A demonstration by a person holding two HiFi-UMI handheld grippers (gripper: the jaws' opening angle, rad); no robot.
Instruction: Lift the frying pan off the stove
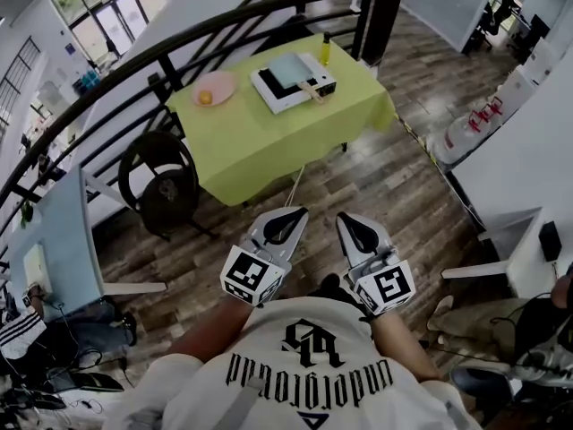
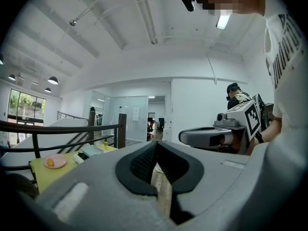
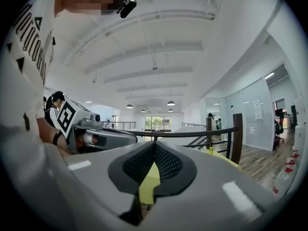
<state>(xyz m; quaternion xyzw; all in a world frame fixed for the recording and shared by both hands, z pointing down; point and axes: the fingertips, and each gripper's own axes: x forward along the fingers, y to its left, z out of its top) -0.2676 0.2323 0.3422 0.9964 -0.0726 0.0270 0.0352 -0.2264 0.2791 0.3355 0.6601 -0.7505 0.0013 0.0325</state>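
Holding two tongs: left tongs, right tongs, both pressed together, empty; one table, one pink plate.

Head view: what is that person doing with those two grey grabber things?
A person stands a little way from the green table, holding a gripper in each hand, close to the body. The left gripper and the right gripper both have their jaws shut, with nothing in them. The frying pan sits on the stove on that table, well ahead of both grippers. It has not been lifted yet.
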